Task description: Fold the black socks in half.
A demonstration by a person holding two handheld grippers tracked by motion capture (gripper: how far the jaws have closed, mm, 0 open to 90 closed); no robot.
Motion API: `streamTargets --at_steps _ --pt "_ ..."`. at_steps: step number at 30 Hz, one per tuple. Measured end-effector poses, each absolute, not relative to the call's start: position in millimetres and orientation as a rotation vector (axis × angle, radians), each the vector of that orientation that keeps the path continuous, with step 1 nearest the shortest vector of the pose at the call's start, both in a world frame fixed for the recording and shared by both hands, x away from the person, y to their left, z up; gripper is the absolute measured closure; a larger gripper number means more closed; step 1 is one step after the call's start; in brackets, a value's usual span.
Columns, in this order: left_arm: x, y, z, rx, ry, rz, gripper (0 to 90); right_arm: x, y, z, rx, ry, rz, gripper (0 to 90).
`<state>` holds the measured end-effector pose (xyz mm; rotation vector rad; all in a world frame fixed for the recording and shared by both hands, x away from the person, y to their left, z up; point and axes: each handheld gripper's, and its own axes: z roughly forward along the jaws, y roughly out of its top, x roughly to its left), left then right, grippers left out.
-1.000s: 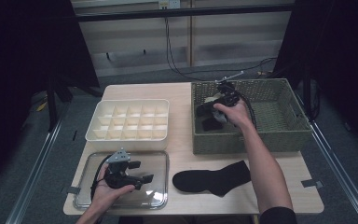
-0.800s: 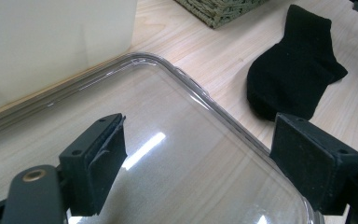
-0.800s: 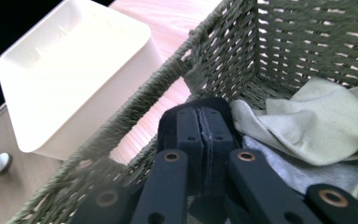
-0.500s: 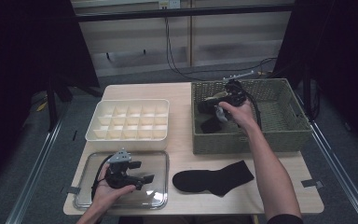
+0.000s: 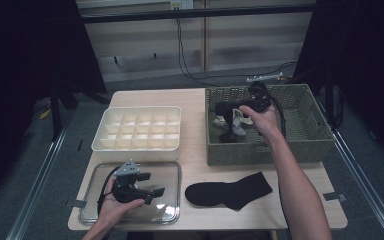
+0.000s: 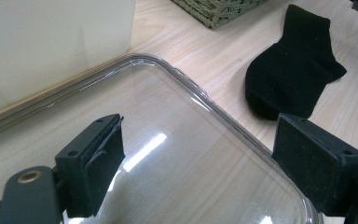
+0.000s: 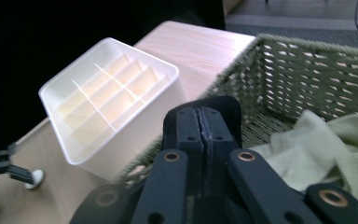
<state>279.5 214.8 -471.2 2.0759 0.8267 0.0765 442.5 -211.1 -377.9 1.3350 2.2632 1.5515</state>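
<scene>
Two grippers work over a pale wooden table (image 5: 195, 102) in a dark room. The right gripper (image 5: 228, 122) is clamped tight on a black sock (image 7: 223, 108) above the wicker basket (image 5: 307, 142). The left gripper (image 5: 156, 192) hovers wide apart, holding nothing, over a clear lid (image 6: 186, 154).

A white plastic compartment box (image 5: 139, 128) sits beyond the left gripper (image 5: 152, 184); a flat black sock (image 5: 228, 190) lies on the table to its right, and a pale green cloth (image 7: 340, 154) is bunched beside the right gripper (image 7: 204, 122)

Both grippers black; left gripper (image 5: 155, 192) grey three-cornered top plate, black cable; jaws padded, brass-coloured rivets; forearms bare.
</scene>
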Motion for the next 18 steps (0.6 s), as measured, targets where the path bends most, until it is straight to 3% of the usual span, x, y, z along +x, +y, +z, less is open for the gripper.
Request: streamTargets --at_steps 18 --pt "279.3 209.9 -471.9 2.081 0.812 0.068 14.9 424.0 -217.2 -349.3 1.257 2.178 1.677 87.9"
